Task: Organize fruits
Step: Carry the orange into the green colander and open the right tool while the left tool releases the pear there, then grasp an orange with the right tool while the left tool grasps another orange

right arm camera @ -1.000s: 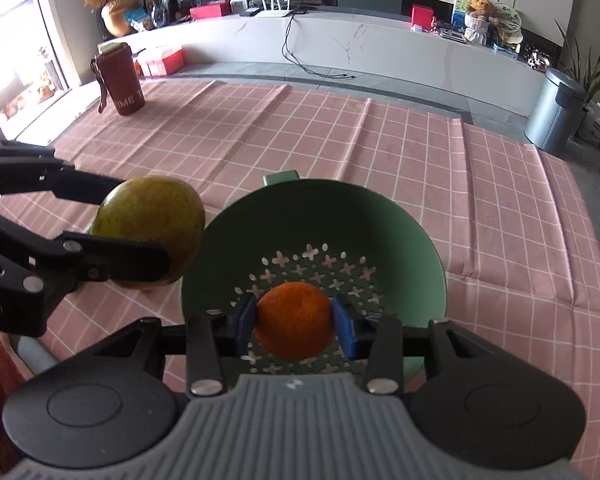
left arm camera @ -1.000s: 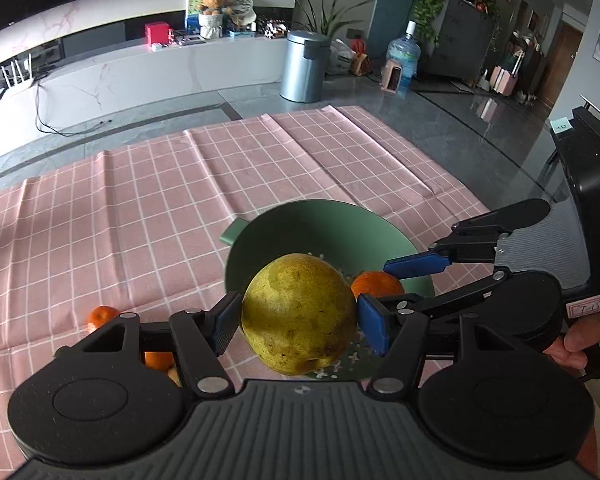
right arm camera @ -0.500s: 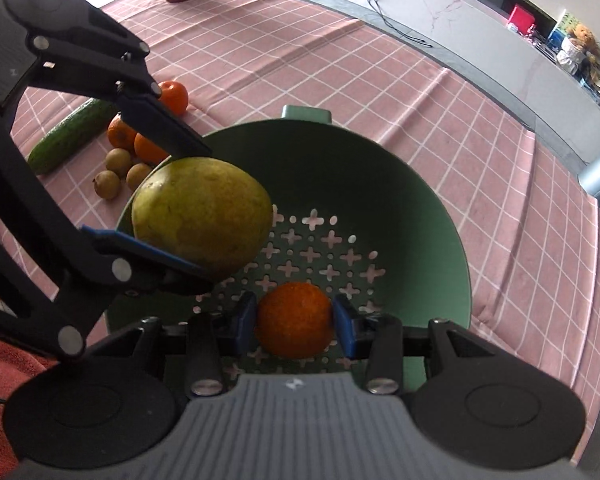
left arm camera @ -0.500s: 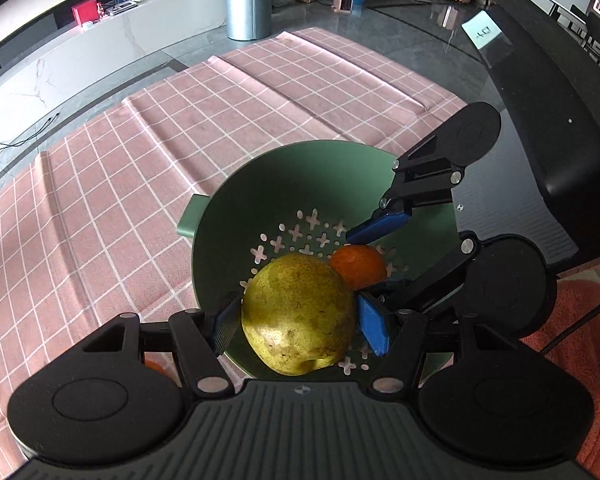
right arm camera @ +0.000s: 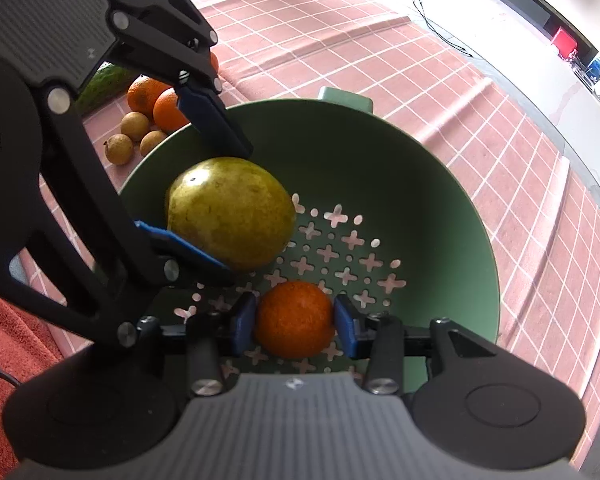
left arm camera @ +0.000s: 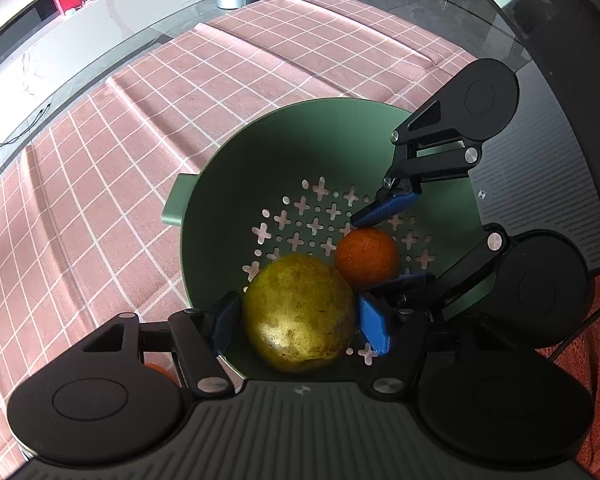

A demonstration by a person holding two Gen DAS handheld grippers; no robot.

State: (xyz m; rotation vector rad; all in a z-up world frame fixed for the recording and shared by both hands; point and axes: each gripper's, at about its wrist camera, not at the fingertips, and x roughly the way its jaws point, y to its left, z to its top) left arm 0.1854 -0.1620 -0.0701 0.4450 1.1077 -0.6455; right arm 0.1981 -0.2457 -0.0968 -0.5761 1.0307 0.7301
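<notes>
Left wrist view: my left hand-held gripper (left arm camera: 298, 322), in the lower middle of the frame, is clamped on a large yellow-green pear with brown speckles (left arm camera: 300, 312), its blue pads pressing both flanks. The pear hangs low inside the round green plastic colander with cross-shaped holes (left arm camera: 236, 184), near its closest wall. Just above and to the right, a small round orange (left arm camera: 367, 258) sits between the blue pads of my right hand-held gripper (left arm camera: 380, 248), which reaches in from the right edge. The colander stands on a pink checked cloth (left arm camera: 140, 152) covering the tabletop.

Right wrist view: the right hand-held gripper, at lower centre, is closed on the orange over the perforated floor. The pear lies to the upper left, its long axis running roughly left to right across the frame; I cannot tell which end bears the stem. Outside the rim, at upper left, lie more oranges (right arm camera: 152, 100) and several small brown round fruits (right arm camera: 134, 136).

I judge this the placing step: both fruits are inside the colander, and next calls for spreading each gripper's jaws and lifting clear without knocking the fruit.
</notes>
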